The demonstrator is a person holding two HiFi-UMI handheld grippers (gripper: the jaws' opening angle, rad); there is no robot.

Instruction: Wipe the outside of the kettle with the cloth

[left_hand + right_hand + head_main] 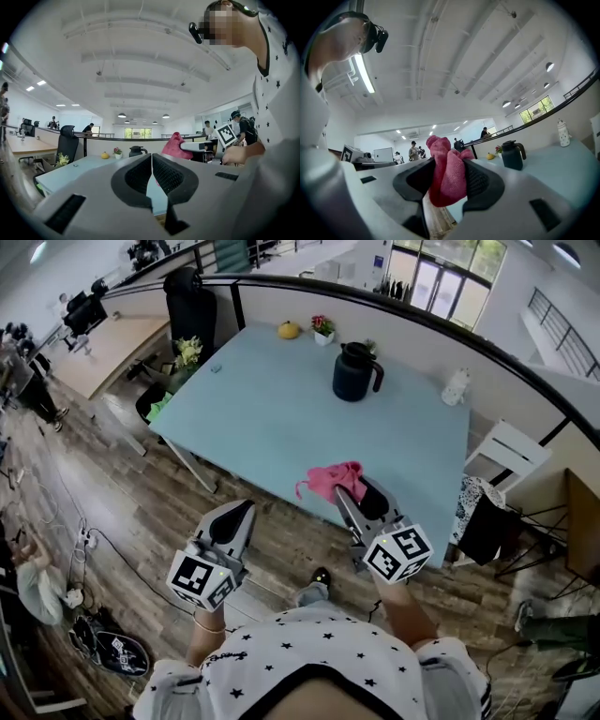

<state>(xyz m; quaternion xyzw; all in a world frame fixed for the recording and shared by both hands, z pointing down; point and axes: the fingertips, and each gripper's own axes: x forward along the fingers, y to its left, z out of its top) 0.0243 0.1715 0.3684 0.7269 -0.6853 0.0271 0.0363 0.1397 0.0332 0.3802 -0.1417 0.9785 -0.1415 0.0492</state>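
Note:
A dark kettle (354, 371) with a handle stands upright at the far side of the light blue table (272, 427); it also shows small in the left gripper view (136, 151) and in the right gripper view (512, 155). My right gripper (351, 491) is shut on a pink cloth (332, 478), bunched between its jaws (447, 176), held above the table's near edge. My left gripper (240, 512) is shut with nothing in it, off the table's near side over the floor. The pink cloth also shows to its right (176, 145).
At the table's far edge sit a yellow fruit (289, 330) and a small potted flower (323, 329). A white bottle (456, 387) stands at the far right. A black office chair (190, 310) and a plant (188, 353) are at the left end. Wooden floor (122, 512) lies below.

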